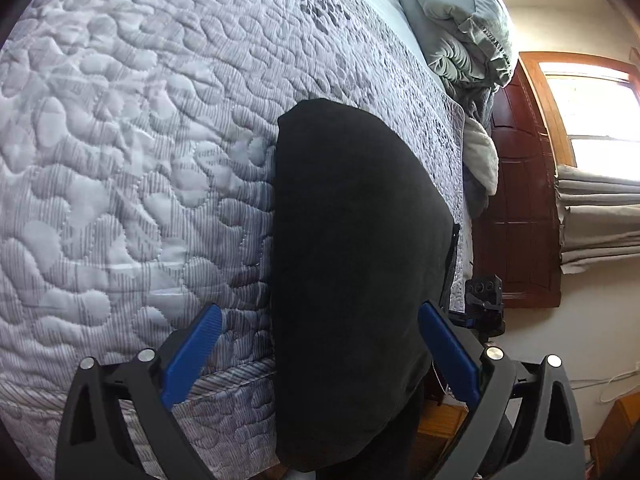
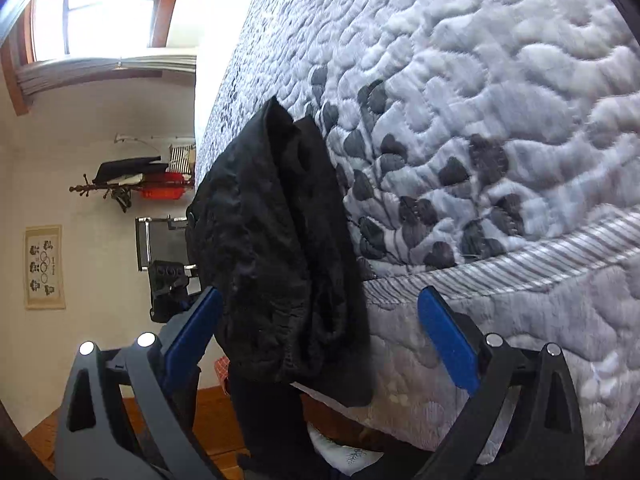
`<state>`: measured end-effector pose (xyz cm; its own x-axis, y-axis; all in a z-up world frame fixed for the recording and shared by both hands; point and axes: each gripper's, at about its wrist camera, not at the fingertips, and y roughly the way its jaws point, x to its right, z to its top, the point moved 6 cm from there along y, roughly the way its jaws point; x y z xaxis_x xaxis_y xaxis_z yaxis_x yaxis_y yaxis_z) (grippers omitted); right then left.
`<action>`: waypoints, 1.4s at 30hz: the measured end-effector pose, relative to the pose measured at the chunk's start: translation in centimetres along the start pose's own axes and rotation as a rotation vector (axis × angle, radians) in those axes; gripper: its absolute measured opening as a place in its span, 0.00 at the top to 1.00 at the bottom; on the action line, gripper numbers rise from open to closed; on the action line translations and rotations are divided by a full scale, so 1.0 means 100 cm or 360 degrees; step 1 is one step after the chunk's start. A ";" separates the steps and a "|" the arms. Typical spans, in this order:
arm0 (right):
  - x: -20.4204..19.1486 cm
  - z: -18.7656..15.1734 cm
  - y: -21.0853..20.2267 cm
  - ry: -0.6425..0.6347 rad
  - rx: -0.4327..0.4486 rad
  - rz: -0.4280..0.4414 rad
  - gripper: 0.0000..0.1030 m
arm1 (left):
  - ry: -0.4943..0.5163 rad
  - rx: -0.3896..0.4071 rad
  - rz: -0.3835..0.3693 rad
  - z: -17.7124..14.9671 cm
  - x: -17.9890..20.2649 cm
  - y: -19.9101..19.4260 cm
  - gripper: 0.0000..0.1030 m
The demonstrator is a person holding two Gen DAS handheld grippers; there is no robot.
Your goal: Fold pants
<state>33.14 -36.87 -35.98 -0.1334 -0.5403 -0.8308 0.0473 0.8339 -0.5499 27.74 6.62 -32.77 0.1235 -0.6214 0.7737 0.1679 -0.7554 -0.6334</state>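
A: Folded black fabric pants (image 1: 352, 264) are seen on the grey quilted bedspread (image 1: 132, 152), overhanging its edge.
B: Left gripper (image 1: 320, 356) and right gripper (image 2: 320, 344) are spread wide; nothing gripped.

The left tool (image 1: 320, 344) stands with its two blue pads spread wide, one pad (image 1: 192, 356) low on the left of its own view and the other at the right, on dark grey arms with silver pivot pins. Nothing is pinched between the pads. It points forward and slopes downward.

The right tool (image 2: 320, 340) is likewise spread wide, its blue pads (image 2: 448, 344) far apart on the same kind of dark arms, gripping nothing. It too slopes downward. Each view is rolled well to one side. No hand or sleeve shows in either view.
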 end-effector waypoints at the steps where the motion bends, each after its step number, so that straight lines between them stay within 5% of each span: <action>1: -0.003 -0.001 0.008 -0.0021 -0.0034 0.0002 0.05 | -0.0001 -0.0010 -0.0021 0.000 0.000 0.003 0.04; 12: -0.019 -0.002 0.047 -0.0075 -0.0160 0.0020 0.02 | -0.0033 -0.0158 -0.0191 0.001 0.007 0.043 0.04; 18: -0.033 -0.001 0.066 -0.0122 -0.0185 0.0032 0.02 | 0.0003 -0.0187 -0.0153 -0.003 0.011 0.058 0.07; 19: -0.035 0.000 0.069 -0.0145 -0.0175 0.0022 0.02 | -0.0002 -0.0168 -0.0150 -0.003 0.010 0.057 0.15; 20: -0.041 0.000 0.071 -0.0163 -0.0160 0.0008 0.04 | -0.0007 -0.0167 -0.0148 -0.005 0.009 0.057 0.36; 21: -0.043 0.000 0.072 -0.0182 -0.0147 -0.0001 0.05 | -0.0031 -0.0169 -0.0143 -0.006 0.006 0.057 0.37; 23: -0.047 0.001 0.074 -0.0189 -0.0126 -0.0017 0.30 | -0.0051 -0.0145 -0.0137 -0.008 0.007 0.055 0.48; 25: -0.049 -0.001 0.073 -0.0187 -0.0103 0.0011 0.44 | -0.0068 -0.0128 -0.0145 -0.010 0.007 0.051 0.57; 29: -0.064 -0.005 0.069 -0.0232 -0.0065 0.0011 0.59 | -0.0026 -0.0093 -0.0086 -0.012 0.017 0.046 0.67; 42: -0.169 0.025 0.088 -0.0483 -0.0053 0.0014 0.66 | 0.0067 0.0058 -0.0012 0.018 0.035 -0.023 0.72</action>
<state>38.23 -20.74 -27.00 0.1690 -0.5379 -0.8259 0.0141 0.8392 -0.5437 29.59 6.55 -28.57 0.0807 -0.6244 0.7769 0.2042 -0.7526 -0.6260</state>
